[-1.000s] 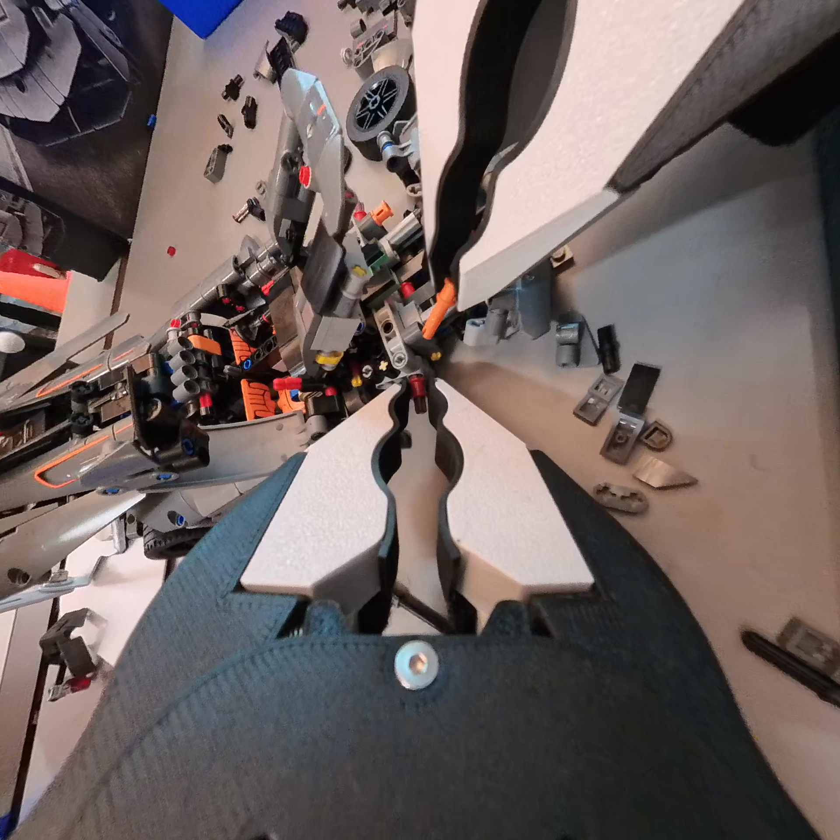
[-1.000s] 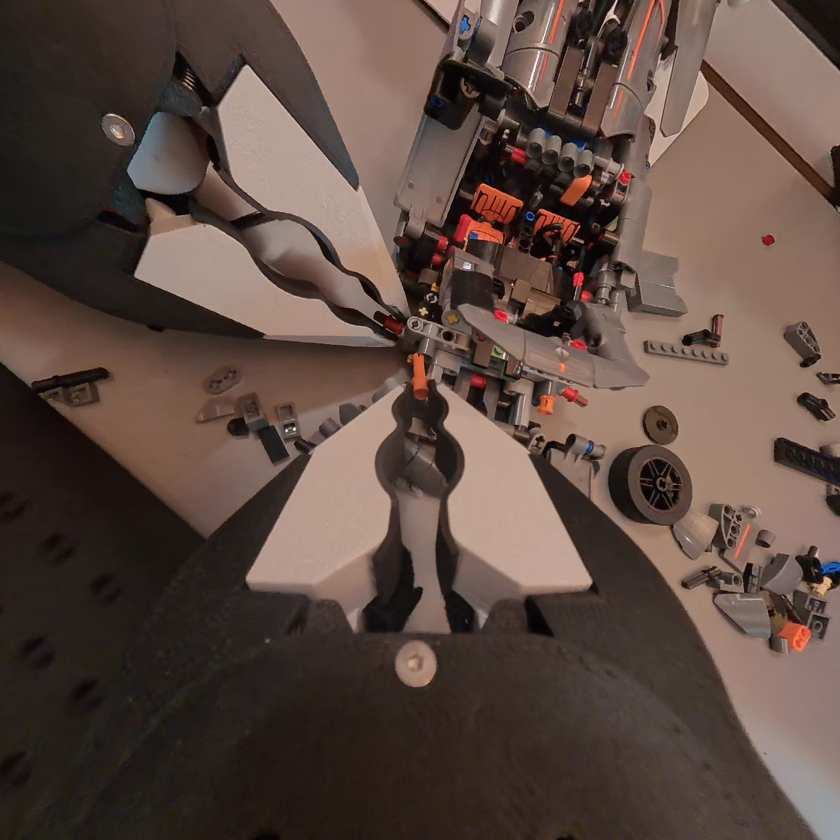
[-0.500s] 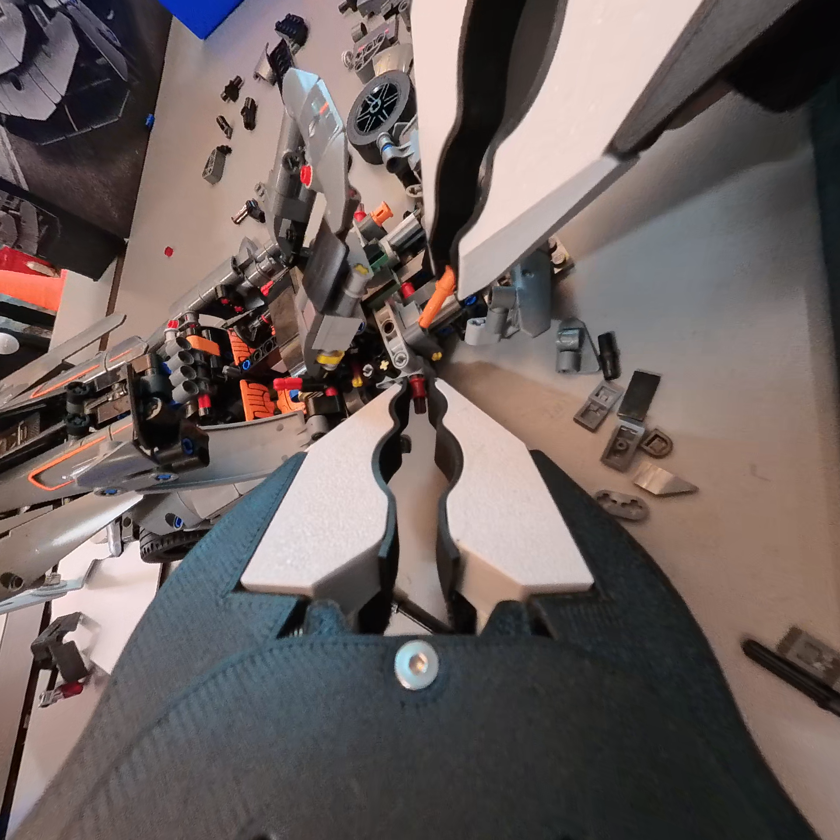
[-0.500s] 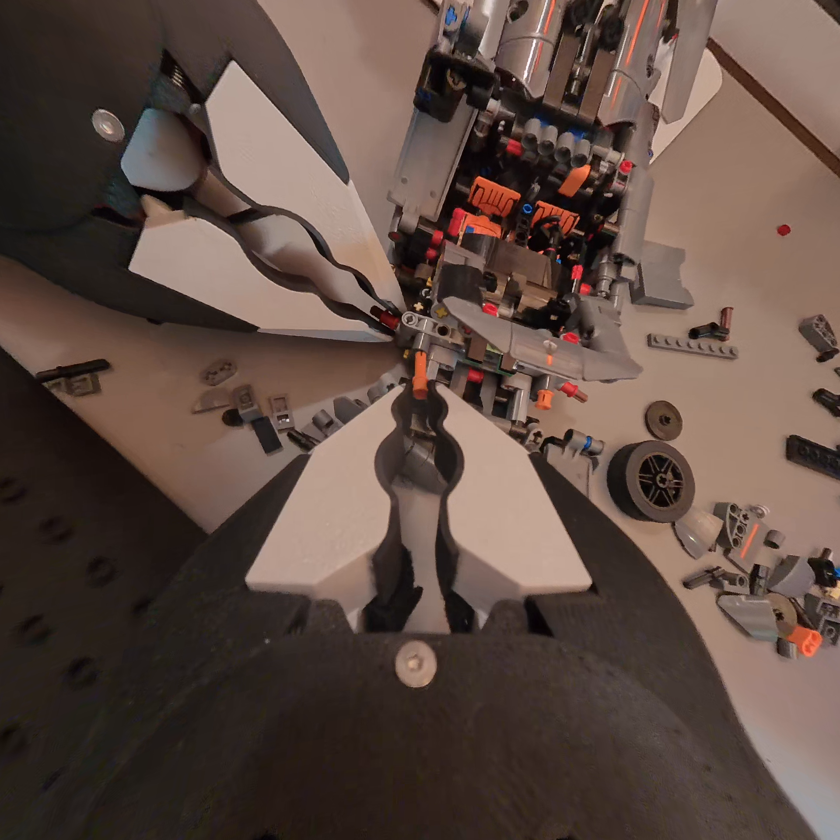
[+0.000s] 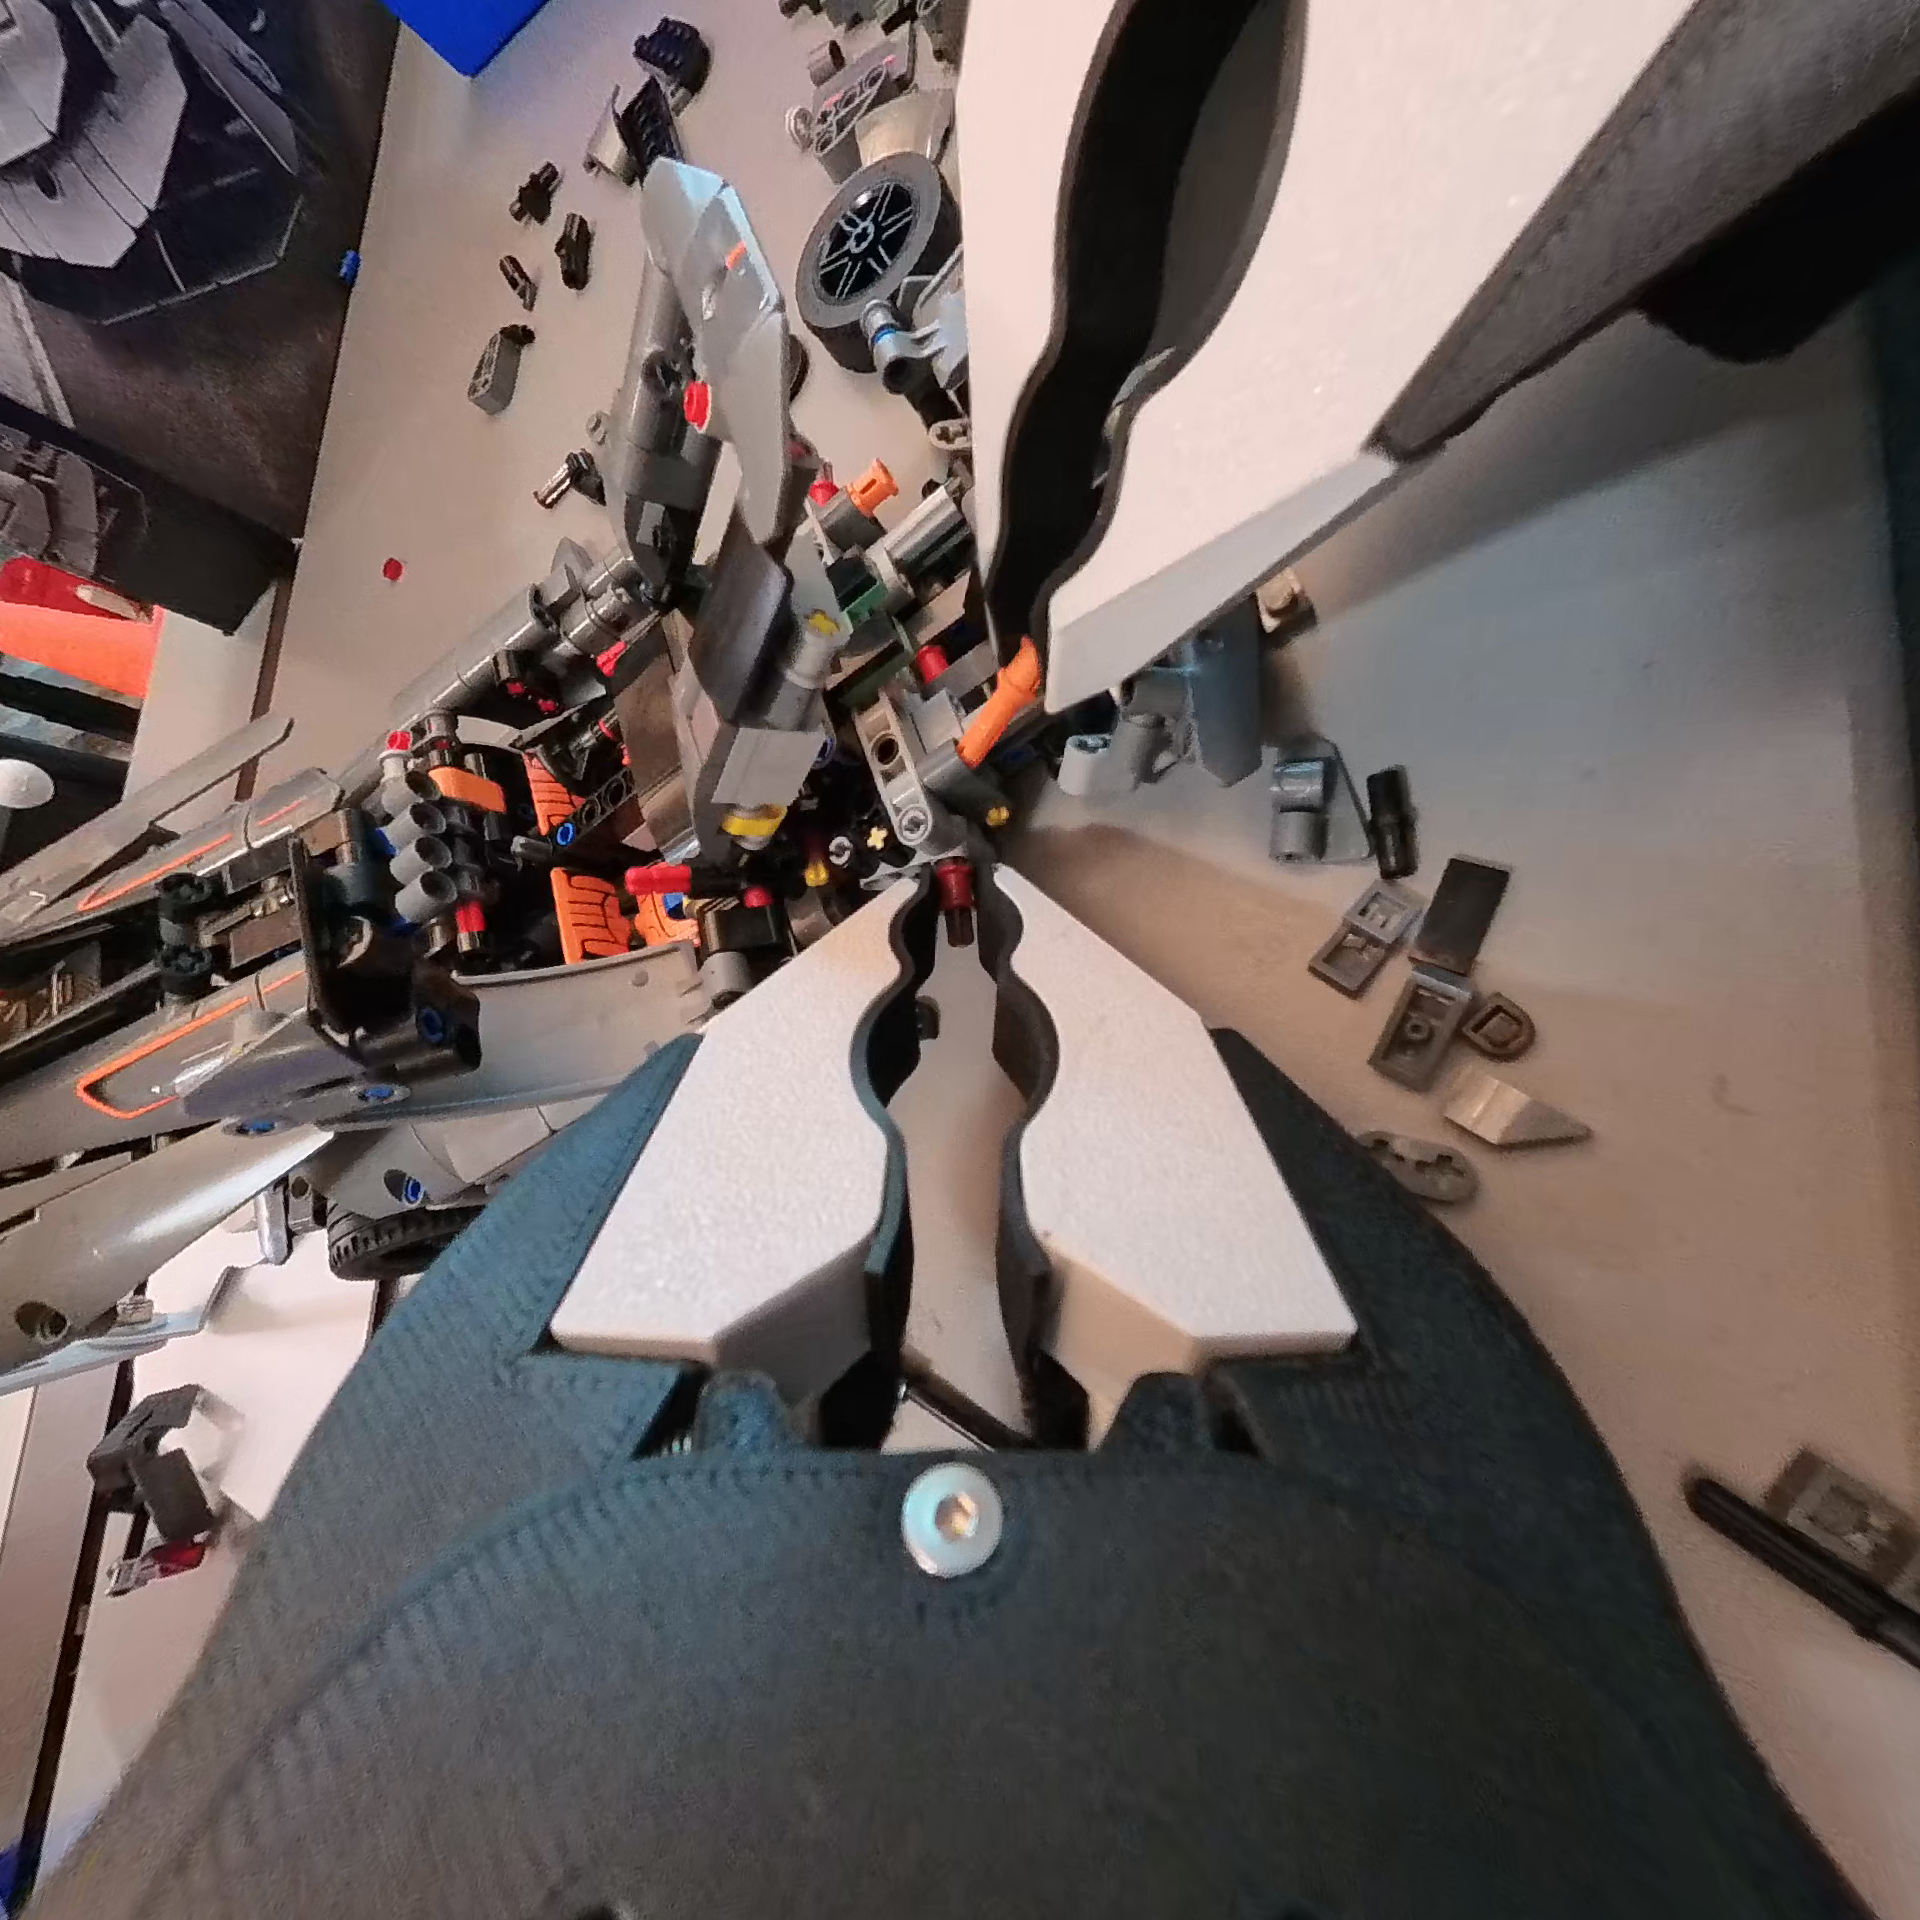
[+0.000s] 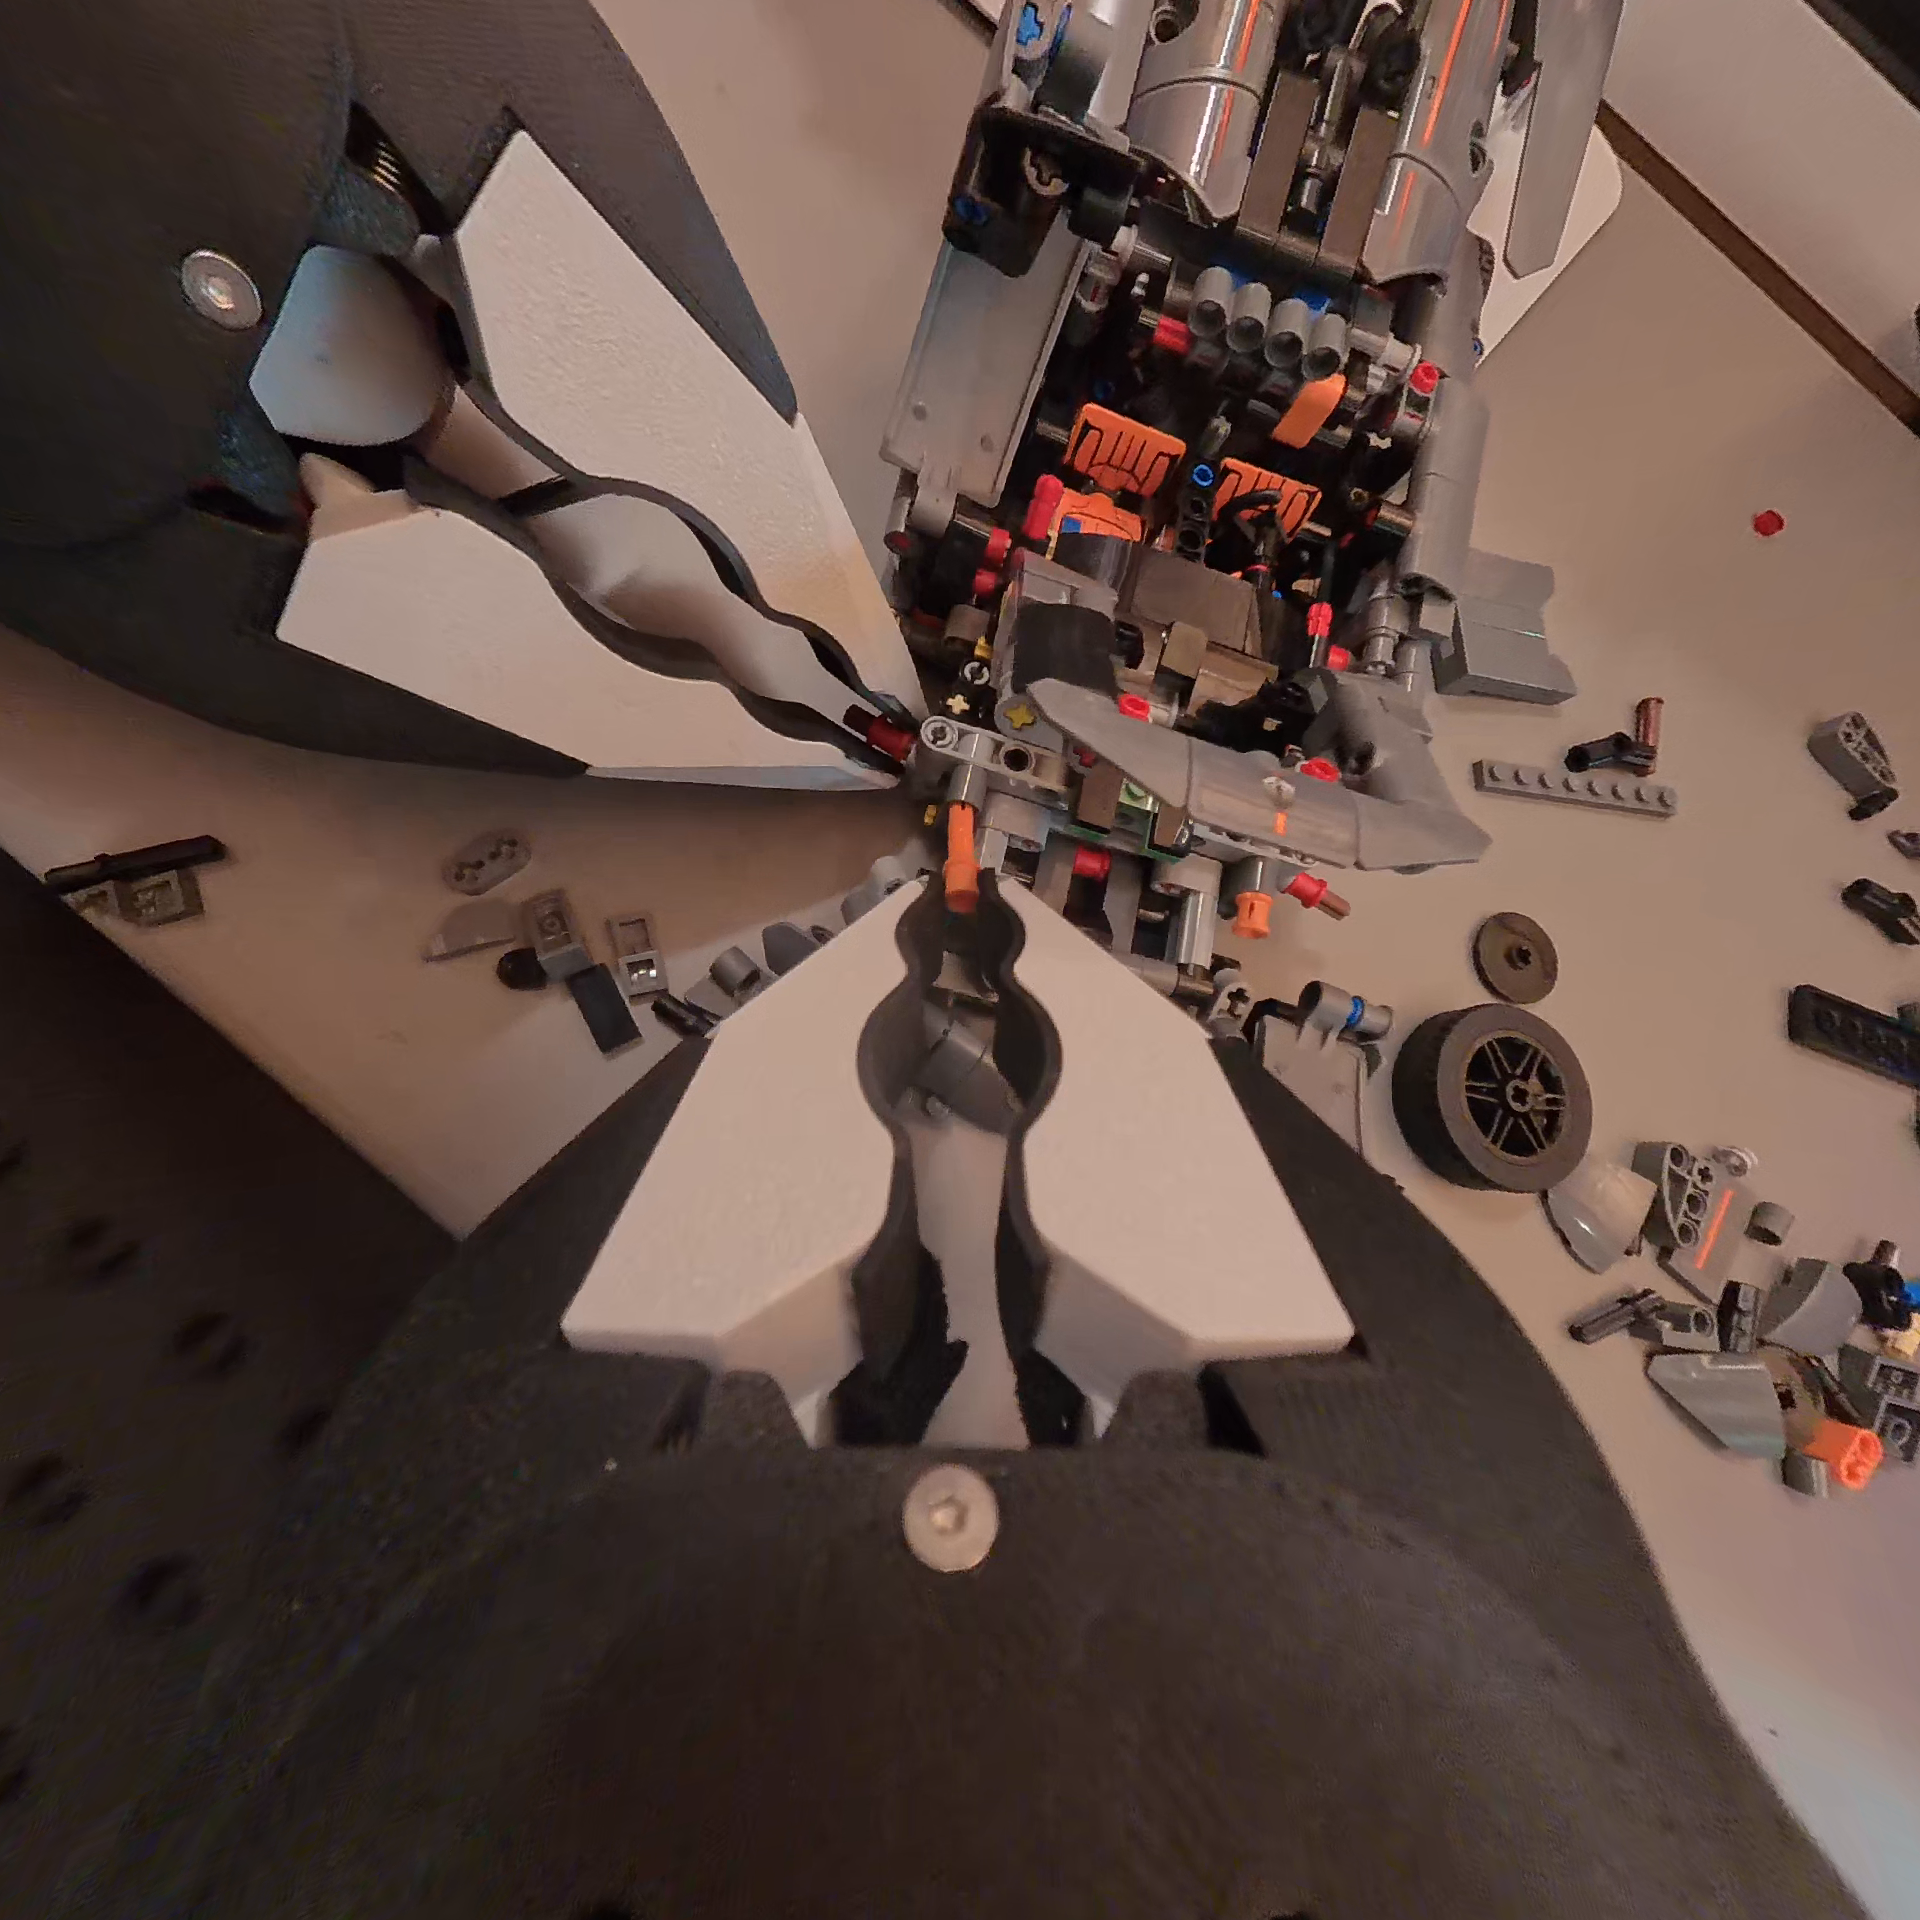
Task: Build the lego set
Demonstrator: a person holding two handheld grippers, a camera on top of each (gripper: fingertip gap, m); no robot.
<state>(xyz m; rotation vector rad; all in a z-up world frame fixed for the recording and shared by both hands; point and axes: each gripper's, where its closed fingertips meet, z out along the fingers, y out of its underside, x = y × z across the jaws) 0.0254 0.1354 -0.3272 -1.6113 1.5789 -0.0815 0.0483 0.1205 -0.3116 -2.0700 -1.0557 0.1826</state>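
While both tools pinch pins, the lego model [image 5: 436,935] lies on the desk [image 5: 1662,790].
Left tool [image 5: 954,902] is closed on a red pin [image 5: 952,889]; right tool [image 6: 961,902] is closed on an orange pin [image 6: 960,862]. Only the right view shows 1 loose wheel [image 6: 1492,1097] beside bare desk toward its dark right edge.

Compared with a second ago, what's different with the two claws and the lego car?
Little changed. The right claw keeps its grip on the orange pin, the left claw on the red pin, both still at the car model. The right wrist view closed in slightly. Loose wheel unmoved.
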